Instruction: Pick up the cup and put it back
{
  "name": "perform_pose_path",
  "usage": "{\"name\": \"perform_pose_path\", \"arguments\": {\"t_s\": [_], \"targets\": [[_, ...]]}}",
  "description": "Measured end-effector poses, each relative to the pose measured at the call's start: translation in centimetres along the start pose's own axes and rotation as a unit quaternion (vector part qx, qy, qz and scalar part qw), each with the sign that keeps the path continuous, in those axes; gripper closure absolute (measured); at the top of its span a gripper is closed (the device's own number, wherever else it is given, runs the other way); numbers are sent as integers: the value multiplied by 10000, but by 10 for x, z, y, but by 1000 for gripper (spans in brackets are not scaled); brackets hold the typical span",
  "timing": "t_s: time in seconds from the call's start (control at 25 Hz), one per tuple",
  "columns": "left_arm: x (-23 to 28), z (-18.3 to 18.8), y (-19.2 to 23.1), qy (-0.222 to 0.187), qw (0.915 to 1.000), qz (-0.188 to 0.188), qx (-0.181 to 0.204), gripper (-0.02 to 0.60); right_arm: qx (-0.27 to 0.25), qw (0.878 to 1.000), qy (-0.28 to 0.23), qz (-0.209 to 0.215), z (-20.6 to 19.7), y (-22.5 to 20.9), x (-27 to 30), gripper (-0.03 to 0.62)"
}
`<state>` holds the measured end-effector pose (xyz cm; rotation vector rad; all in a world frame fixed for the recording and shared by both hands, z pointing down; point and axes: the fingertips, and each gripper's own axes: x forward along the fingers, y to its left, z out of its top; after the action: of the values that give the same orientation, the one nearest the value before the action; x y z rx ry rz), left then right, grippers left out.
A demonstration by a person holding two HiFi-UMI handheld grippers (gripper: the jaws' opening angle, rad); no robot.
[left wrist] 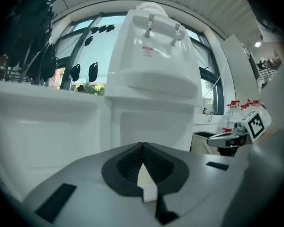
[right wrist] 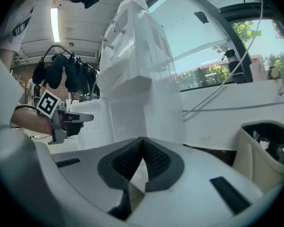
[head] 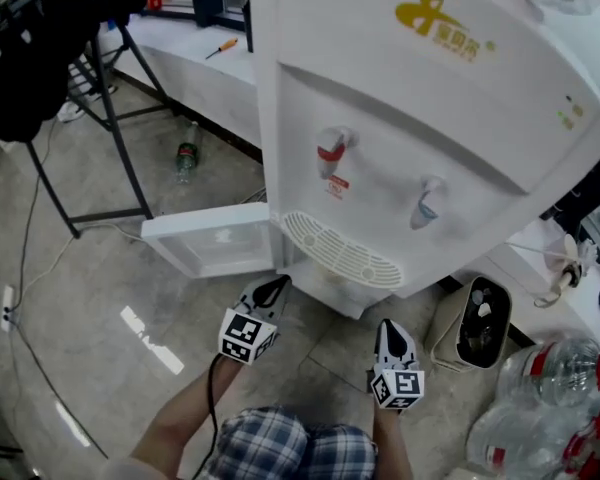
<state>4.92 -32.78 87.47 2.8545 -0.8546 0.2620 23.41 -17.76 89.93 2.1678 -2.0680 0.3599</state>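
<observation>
Head view: the left gripper [head: 273, 288] and the right gripper [head: 390, 328] are held side by side, apart, before the base of a white water dispenser [head: 400, 148], whose lower door [head: 215, 240] is swung open. In the gripper views both pairs of jaws are seen closed tip to tip, nothing between them. A waste bin [head: 472, 323] is noted right of the dispenser. The cup cannot be located in any view.

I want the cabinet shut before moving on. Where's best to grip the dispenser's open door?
Pinch the door at its free edge, the end farthest from the water dispenser, coming from the head view's left. It stands swung wide, an upright flat panel, so open jaws should straddle that edge.
</observation>
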Motion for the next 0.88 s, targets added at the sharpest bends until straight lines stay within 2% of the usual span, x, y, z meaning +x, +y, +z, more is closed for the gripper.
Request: {"name": "perform_pose_path", "arguments": {"t_s": [0.12,0.28,0.52,0.68,0.88], "targets": [[-28,43,9,17,9996,214,-180,555,-237,9990,355,-120,27,3,-23,577],[-63,119,7,138,9990,360,-204,555,-23,9986,465,-264,93,12,-59,577],[-107,265,-18,58,9993,364,96,555,199,9988,275,-356,235,25,-105,577],[-131,370,-30,-127,9992,375,73,555,316,9983,126,-466,334,32,-135,577],[-156,484,-43,-268,9989,355,151,555,435,9973,-63,-596,447,39,-167,577]]}}
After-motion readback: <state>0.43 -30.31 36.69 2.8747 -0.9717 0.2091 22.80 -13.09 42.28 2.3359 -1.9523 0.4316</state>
